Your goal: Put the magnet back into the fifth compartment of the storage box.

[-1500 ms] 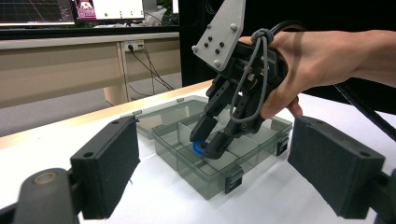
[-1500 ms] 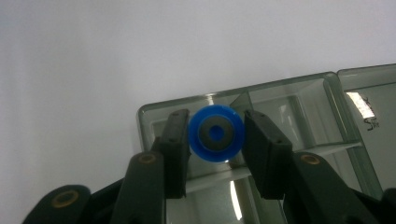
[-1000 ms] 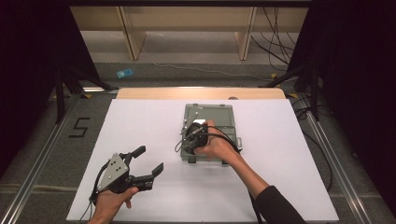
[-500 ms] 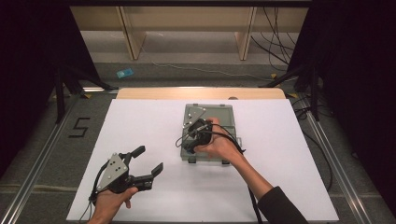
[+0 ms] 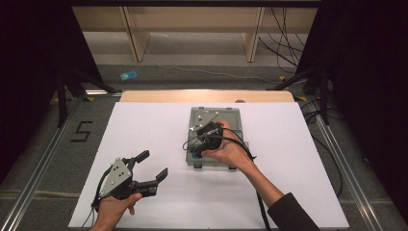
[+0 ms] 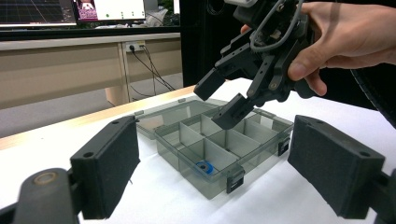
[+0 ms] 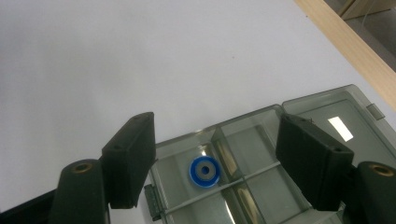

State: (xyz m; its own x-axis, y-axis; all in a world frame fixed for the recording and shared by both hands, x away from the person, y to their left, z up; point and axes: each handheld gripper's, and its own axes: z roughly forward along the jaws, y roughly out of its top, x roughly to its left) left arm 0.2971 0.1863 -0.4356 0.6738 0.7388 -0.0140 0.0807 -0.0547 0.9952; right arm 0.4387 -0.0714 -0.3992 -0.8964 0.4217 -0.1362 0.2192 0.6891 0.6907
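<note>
A clear grey compartment box (image 5: 231,118) lies with its lid open on the white table. A blue ring (image 7: 204,171) rests flat in a corner compartment beside a latch, also seen as the blue ring (image 6: 203,167). My right gripper (image 5: 195,153) hovers just above that near-left corner of the box (image 7: 233,119), tilted down at it. Its jaws have just been opening and stand open with nothing between them (image 7: 217,140). My left gripper (image 5: 154,164) is held open at the near left of the table, apart from the box (image 6: 261,135), and looks at the right gripper (image 6: 220,99).
The white table sheet (image 5: 144,125) spreads around the box, with a wooden strip (image 5: 207,96) along its far edge. The box's open lid (image 7: 336,107) lies flat on the far side. Cables (image 5: 260,202) trail from the right gripper along the forearm.
The right gripper has lifted slightly above the box's near-left corner. The left gripper has stayed where it was.
</note>
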